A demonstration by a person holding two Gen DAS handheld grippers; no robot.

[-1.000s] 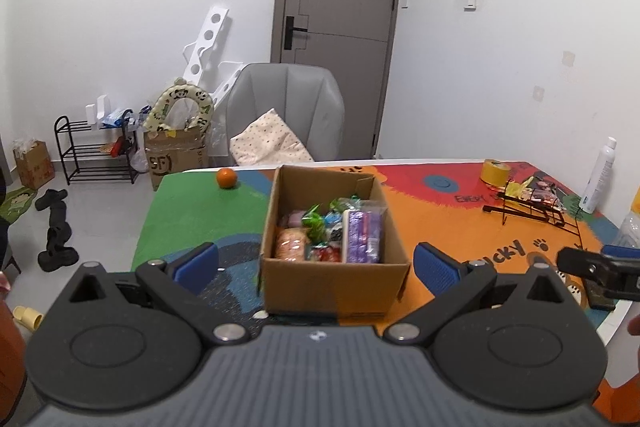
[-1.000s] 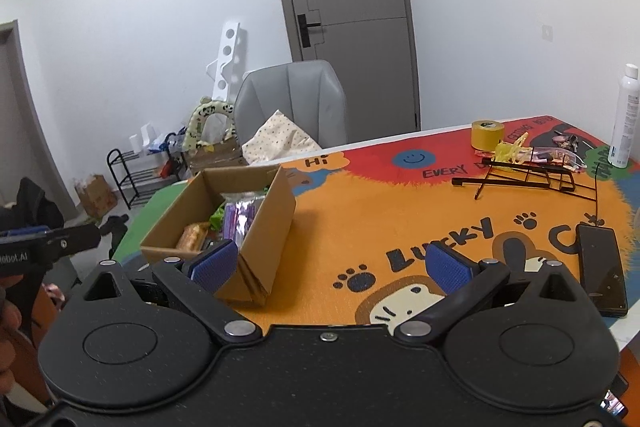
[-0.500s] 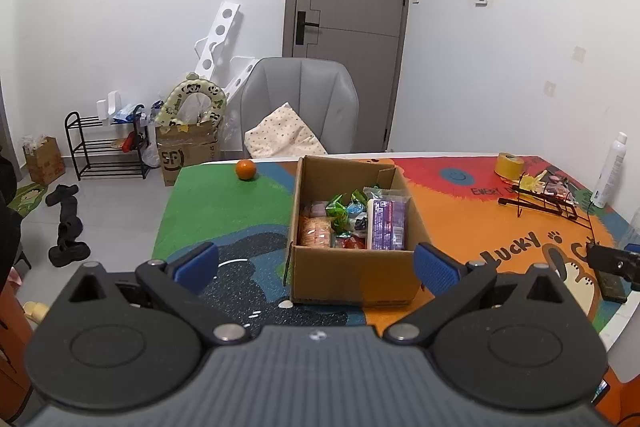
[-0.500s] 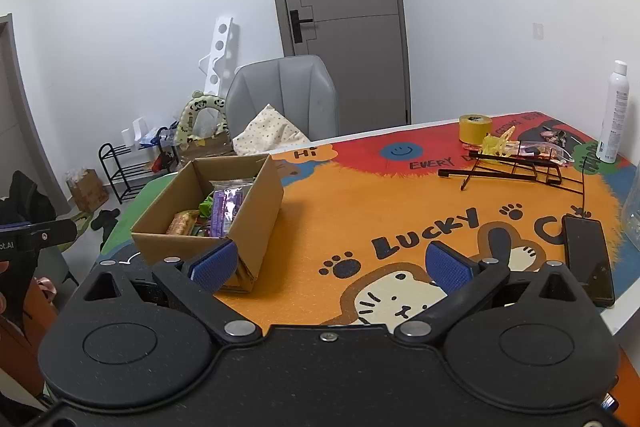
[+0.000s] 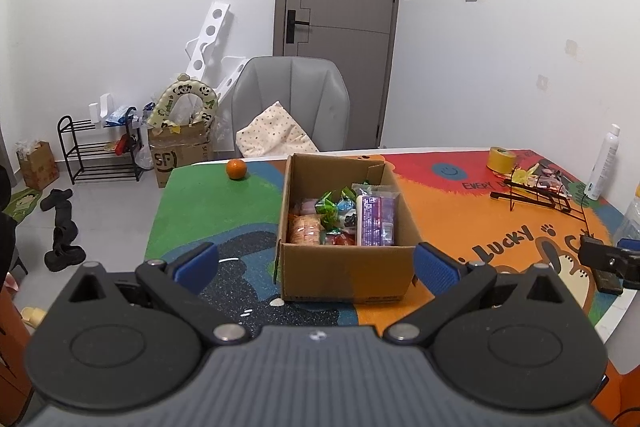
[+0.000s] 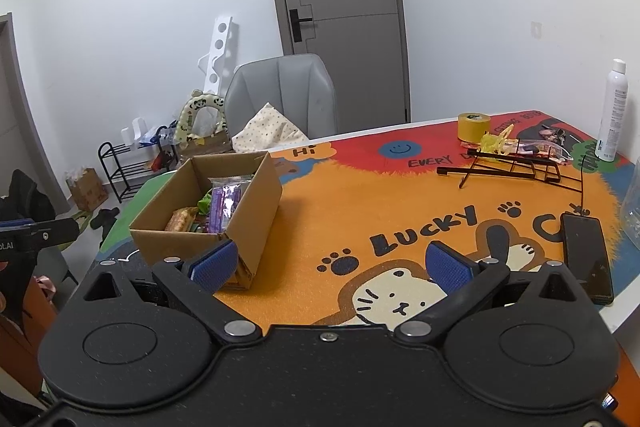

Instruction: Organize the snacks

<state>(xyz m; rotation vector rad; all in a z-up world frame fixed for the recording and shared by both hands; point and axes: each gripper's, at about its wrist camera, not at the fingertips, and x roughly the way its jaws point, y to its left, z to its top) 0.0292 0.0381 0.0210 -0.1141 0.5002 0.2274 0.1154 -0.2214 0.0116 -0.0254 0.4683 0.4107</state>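
Cardboard box (image 5: 346, 227): brown, open on top, it stands on the colourful cartoon mat (image 6: 400, 219), near the table's front edge.
Snacks: they lie packed inside the box; I see a purple packet (image 5: 378, 221), green wrappers (image 5: 330, 207) and an orange biscuit pack (image 5: 305, 231).
Left gripper (image 5: 316, 263): fingers wide apart, it holds nothing and hangs just in front of the box.
Right gripper (image 6: 328, 265): also wide open and empty, beside the box's right corner.
Step, I judge: everything seems already in; I would straighten the box.
Advice: I should push low on the walls, slowly, so the light box does not tip.
Care: the black phone (image 6: 586, 259) lies near the edge.
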